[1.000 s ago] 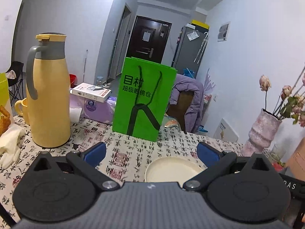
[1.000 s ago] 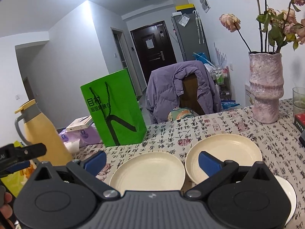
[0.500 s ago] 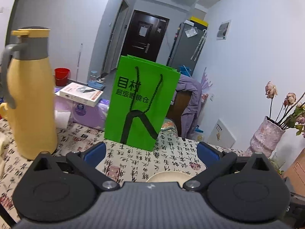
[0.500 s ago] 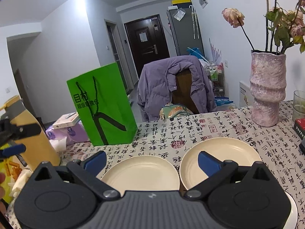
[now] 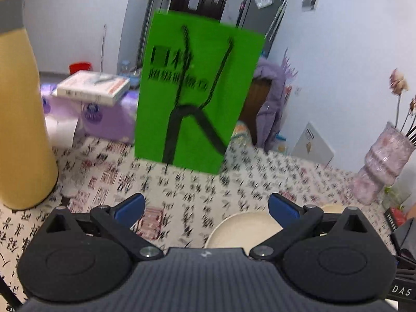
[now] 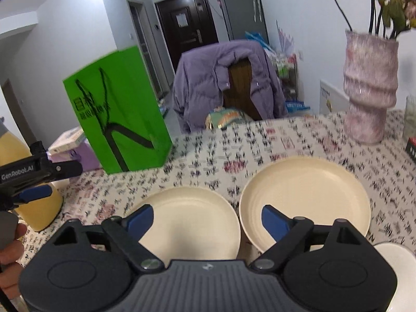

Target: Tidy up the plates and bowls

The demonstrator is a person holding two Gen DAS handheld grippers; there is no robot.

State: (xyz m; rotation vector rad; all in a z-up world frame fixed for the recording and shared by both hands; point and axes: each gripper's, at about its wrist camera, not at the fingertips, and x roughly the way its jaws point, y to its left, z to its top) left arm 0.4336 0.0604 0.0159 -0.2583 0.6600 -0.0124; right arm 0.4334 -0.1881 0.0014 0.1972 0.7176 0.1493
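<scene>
Two cream plates side by side on the patterned desk (image 6: pixel 286 140), rims nearly touching: left plate (image 6: pixel 192 221) and right plate (image 6: pixel 306 195). Right claw (image 6: pixel 206 219) low over them, pointing down and forward, blue pads spread wide with nothing gripped, though just now drawing in a little. Left pad (image 6: pixel 137 219) over the left plate's near edge, right pad (image 6: pixel 274 223) over the right plate's near-left rim, so the gap between the plates sits roughly on the claw's centre line. A white bowl (image 6: pixel 397 270) tucked at the lower right, close to the right plate. Over in the left wrist view, left claw (image 5: pixel 205 209) also spread wide and empty, with one cream plate (image 5: pixel 241 230) ahead and slightly right of centre, its far rim just below the right pad (image 5: pixel 282 209); a second pale rim peeking behind that finger. Seemingly the same plate as the left one in the other view, so reachable by either hand. Judging by position, right claw nearer the right plate; a small shift rightward probably needed to straddle its rim. Green paper bag (image 6: pixel 117 109), pink vase (image 6: pixel 369 88) and yellow thermos (image 5: pixel 20 98) all well clear of the plates.
</scene>
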